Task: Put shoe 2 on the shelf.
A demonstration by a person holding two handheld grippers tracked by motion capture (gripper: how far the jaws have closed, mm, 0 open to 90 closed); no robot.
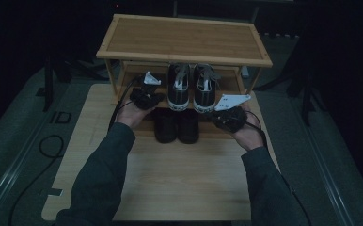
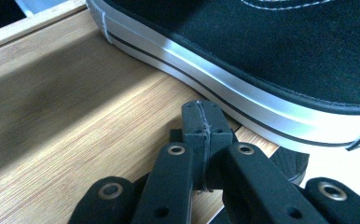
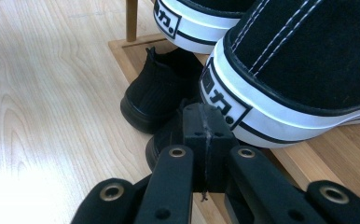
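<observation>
High view: a bamboo shoe rack (image 1: 184,40) stands at the far end of a wooden table (image 1: 170,183), and the person's two forearms reach in toward it. On the rack's middle shelf sits one pair of black canvas sneakers (image 1: 192,87) with white soles, heels toward the camera; below them, on the lowest level, stands one pair of plain black shoes (image 1: 176,125). The left gripper (image 1: 146,96) hangs just left of the sneakers and the right gripper (image 1: 230,114) just right of them – one on each flank, neither carrying anything. Count: two sneakers, two black shoes, one rack with three levels, two grippers. Left gripper view: the jaws are clenched together with nothing between them, tips resting just short of the white sole band of the left sneaker (image 2: 243,84), which lies on the shelf board (image 2: 75,121). Right gripper view: the jaws are likewise pressed together on nothing, aimed near the heel of the right sneaker (image 3: 280,88), whose heel patch shows beside the tips; the second sneaker's heel (image 3: 192,23) and the two black shoes (image 3: 162,93) stand beyond. Judged step: the pair appears set on the shelf, with the grippers flanking it – either nudging it straight or about to leave. The next move calls for light, level pushes on the soles, or a clean retreat without dragging a heel off the shelf edge.
</observation>
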